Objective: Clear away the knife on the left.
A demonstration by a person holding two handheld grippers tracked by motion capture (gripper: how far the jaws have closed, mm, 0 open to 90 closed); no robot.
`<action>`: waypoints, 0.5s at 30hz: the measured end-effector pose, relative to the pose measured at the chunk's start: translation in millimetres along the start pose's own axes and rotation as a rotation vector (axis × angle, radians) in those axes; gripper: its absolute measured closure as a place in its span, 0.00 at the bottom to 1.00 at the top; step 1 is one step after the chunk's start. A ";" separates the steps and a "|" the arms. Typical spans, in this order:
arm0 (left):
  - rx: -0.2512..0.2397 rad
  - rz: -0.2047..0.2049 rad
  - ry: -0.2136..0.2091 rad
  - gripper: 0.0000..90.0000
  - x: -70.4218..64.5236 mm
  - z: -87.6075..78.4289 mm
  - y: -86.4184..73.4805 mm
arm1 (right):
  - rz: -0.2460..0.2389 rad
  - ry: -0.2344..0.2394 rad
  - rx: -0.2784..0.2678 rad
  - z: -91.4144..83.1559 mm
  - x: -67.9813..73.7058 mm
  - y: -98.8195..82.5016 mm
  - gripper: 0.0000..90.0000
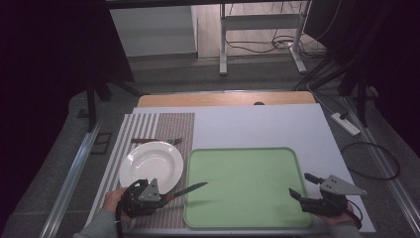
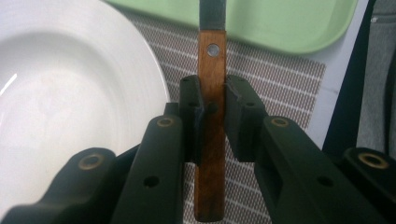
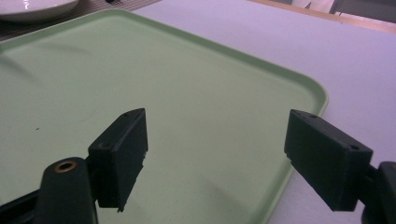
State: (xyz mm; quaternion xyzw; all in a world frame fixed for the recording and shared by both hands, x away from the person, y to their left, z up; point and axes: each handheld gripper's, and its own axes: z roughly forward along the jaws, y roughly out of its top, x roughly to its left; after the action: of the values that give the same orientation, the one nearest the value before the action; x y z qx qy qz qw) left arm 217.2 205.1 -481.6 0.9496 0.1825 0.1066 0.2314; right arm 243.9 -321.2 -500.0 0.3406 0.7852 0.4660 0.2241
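The knife (image 2: 211, 107) is clamped by its wooden handle in the left gripper (image 1: 164, 196), blade reaching toward 3 o'clock over the near left edge of the green tray (image 1: 277, 153). At 11 o'clock from it the white plate (image 1: 148, 161) sits on the woven placemat (image 1: 176, 126), a second utensil (image 1: 156, 141) lying at the plate's 12 o'clock. The right gripper (image 1: 300, 186), jaws spread and holding nothing, hovers over the tray's near right corner

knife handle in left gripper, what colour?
Reddish-brown wood with a silver rivet; the knife handle shows best in the left gripper view.
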 end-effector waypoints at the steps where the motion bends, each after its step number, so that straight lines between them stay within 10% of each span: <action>1: -0.002 -0.002 0.002 0.85 0.3 0.3 2.3 | 0.000 0.000 0.000 0.0 0.0 0.0 0.24; 15: -0.002 -0.067 -0.004 0.85 2.7 20.2 34.0 | 0.001 0.001 -0.003 -0.5 0.0 0.1 0.24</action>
State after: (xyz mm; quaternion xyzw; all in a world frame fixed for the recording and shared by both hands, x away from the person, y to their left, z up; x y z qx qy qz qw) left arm 235.6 169.9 -482.6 0.9429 0.2139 0.0970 0.2361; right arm 243.7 -321.4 -499.7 0.3405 0.7844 0.4676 0.2240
